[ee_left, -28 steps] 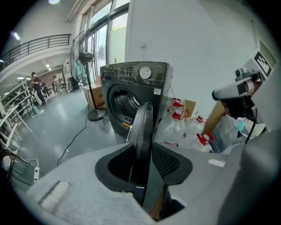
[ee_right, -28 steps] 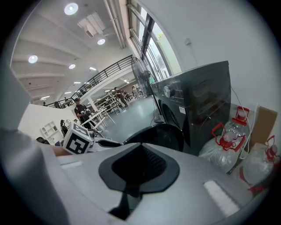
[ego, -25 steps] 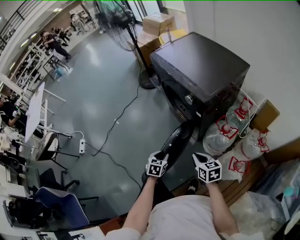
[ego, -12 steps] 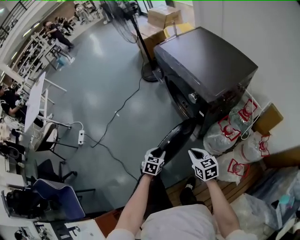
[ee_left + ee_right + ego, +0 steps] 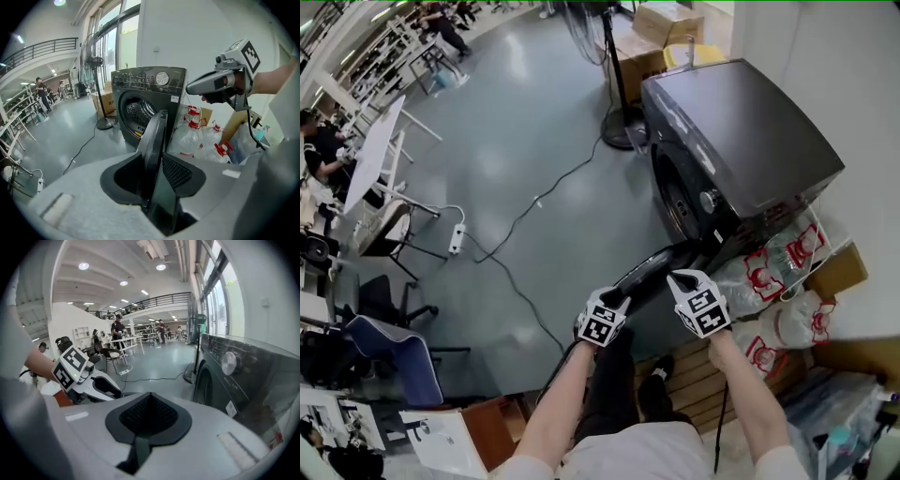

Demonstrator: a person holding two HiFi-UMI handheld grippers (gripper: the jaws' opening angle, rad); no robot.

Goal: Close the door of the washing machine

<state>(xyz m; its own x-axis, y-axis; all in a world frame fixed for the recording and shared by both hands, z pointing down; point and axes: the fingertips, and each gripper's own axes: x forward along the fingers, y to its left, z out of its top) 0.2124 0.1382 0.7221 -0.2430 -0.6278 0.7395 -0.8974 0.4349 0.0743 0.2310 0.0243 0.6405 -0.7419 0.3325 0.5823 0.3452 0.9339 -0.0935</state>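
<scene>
My left tool pinches edge of door, which stands open from washing machine; my right tool, pressed together and empty, hovers just beside door.

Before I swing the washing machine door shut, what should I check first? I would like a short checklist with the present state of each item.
1. Grip on the door: ok. The edge of the door stands between the jaws of the left gripper, which seem to press on it.
2. Drum opening free: ok. Nothing hangs out of it.
3. Right gripper out of the swing: ok. It is shut, empty and on the door's outer side.
4. Bags clear: ok. They lie beside the washing machine, not before its front.
5. Latch condition: cannot tell.
</scene>
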